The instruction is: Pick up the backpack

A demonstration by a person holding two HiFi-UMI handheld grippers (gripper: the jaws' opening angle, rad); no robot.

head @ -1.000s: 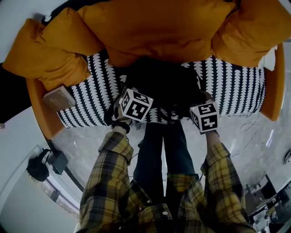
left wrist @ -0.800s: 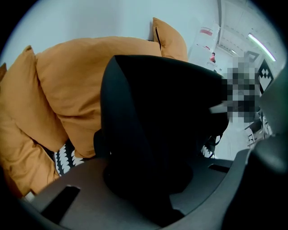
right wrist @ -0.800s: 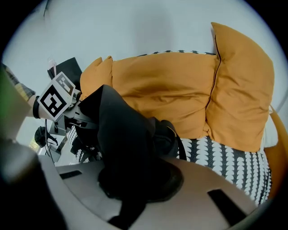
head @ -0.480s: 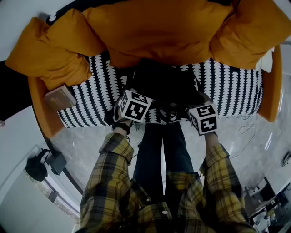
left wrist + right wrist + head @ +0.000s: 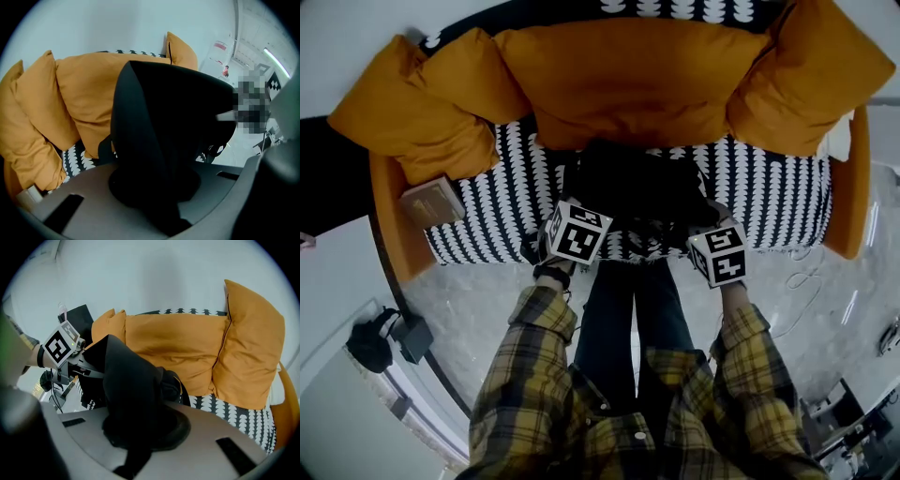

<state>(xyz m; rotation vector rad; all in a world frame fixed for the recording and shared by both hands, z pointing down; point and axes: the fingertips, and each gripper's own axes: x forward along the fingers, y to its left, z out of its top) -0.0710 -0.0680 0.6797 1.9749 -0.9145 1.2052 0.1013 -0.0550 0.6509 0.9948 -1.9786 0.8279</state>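
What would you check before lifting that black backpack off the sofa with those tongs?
1. Left tongs clamped on backpack fabric: ok; the jaws have just been closing onto it.
2. Right tongs clamped on fabric: ok.
3. Backpack clear of the sofa seat: cannot tell.
4. Straps hanging free, not snagged: cannot tell.
5. Small box at the sofa's end out of the way: ok.

Black backpack (image 5: 628, 183); orange cushions (image 5: 637, 80) (seat (image 5: 773, 192) black-white patterned).
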